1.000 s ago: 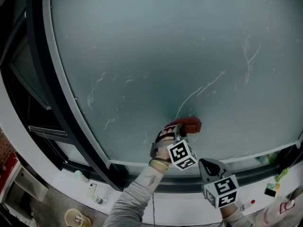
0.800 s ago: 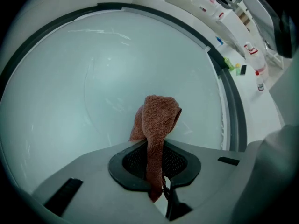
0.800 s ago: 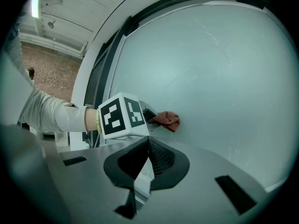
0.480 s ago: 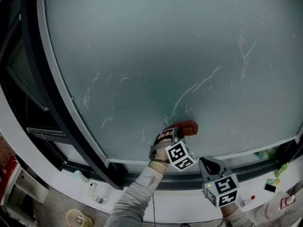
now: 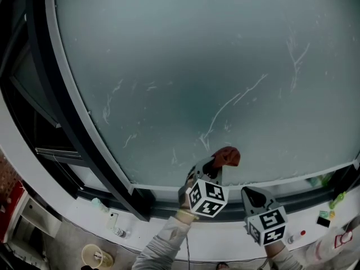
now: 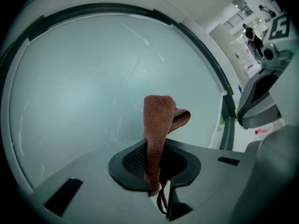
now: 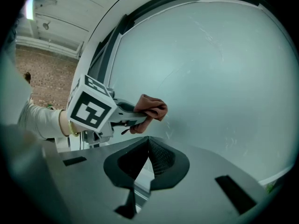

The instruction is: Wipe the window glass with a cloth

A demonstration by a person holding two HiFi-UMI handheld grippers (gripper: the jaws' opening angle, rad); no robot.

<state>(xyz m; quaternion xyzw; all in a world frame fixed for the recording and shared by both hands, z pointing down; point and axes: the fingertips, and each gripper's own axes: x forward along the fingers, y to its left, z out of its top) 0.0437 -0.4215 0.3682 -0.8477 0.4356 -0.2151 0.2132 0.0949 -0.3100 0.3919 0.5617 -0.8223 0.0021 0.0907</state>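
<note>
Head view shows the left gripper (image 5: 214, 165) pinching the brown cloth (image 5: 227, 156) at the near edge of the window glass (image 5: 185, 61), just below white streaks (image 5: 225, 108). The right gripper (image 7: 148, 148) is closed, holding nothing. It would be best to press the cloth flat and rub slowly over the streaks.

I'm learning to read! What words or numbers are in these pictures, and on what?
None can be read.
The cubes on the left gripper and right gripper show only black-and-white squares.
The small things at lower right are too small to read.
</note>
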